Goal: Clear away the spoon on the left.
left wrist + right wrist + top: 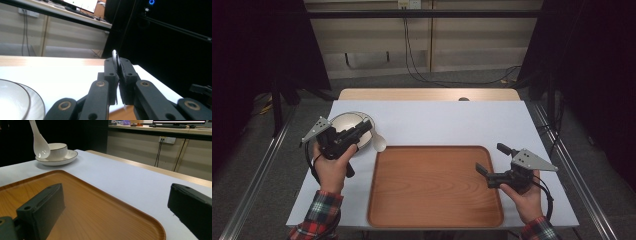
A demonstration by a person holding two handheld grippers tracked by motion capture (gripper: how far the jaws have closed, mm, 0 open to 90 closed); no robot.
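Left gripper (362, 131) first: in the high view it sits at the left of the frame, over the near edge of the bowl, and its black jaws are pressed together on the handle of a glossy white ceramic soup spoon (379, 141). The left gripper view confirms it from close up: the two pads meet at centre frame with the thin pale edge of the spoon handle (115, 56) poking up between them, so that is a firm pinch.

The spoon itself hangs scoop-down. In the right gripper view it shows at the upper left, handle rising out of the top of the frame, rounded scoop (41, 147) in front of the bowl's left side. From above, the scoop lies just left of the tray's upper left corner, over the white tabletop (447, 122); whether it touches the table I cannot tell.

Behind it stands a small white ceramic bowl with a dark rim line (57, 150), sitting on a wider white saucer plate (63, 160), upper left of that view.

Now the right gripper (492, 161): lower right of the high view, over the right edge of the rounded rectangular wooden tray (432, 185). Its jaws are spread wide, nothing between them, one over the tray and one over the tabletop.
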